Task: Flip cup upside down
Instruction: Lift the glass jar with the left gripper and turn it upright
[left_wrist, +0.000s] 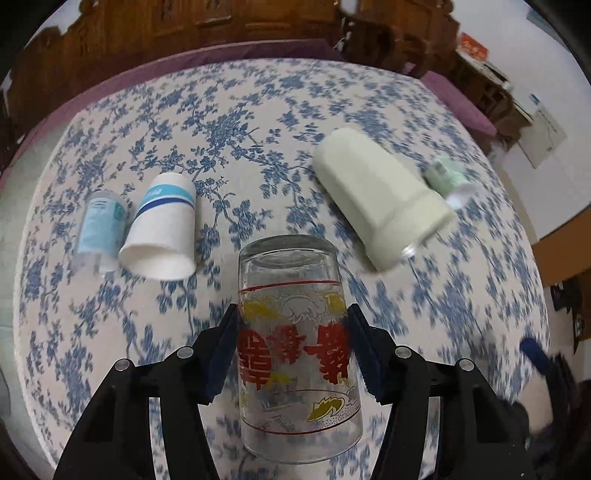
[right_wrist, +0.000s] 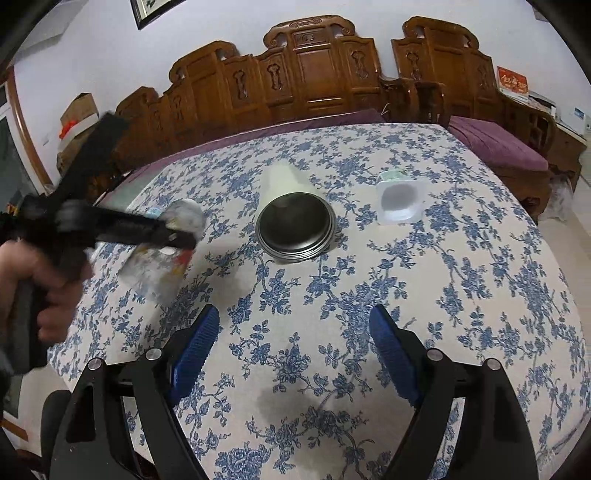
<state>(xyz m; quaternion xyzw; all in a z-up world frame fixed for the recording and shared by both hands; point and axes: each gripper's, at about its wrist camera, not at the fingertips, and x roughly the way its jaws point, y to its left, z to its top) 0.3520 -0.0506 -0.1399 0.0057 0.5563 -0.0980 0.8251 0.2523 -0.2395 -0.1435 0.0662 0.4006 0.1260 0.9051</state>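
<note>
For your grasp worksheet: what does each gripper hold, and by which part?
The left gripper clamps the printed glass cup across its side walls, mid-body. The right gripper is open and holds nothing.

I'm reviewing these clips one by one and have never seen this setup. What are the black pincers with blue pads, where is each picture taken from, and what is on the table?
There is no robot here: a person holds a hand-operated two-finger gripper in each hand, each with a fisheye camera looking along its fingers.

The left wrist view shows the left gripper shut on a printed drinking glass, its thick base pointing away from the camera. The right wrist view shows the right gripper open and holding nothing, with the person's left hand blurred at the side.

On the flowered tablecloth lie a paper cup, a small clear bottle, a cream tumbler and a small white plastic cup, all on their sides.
</note>
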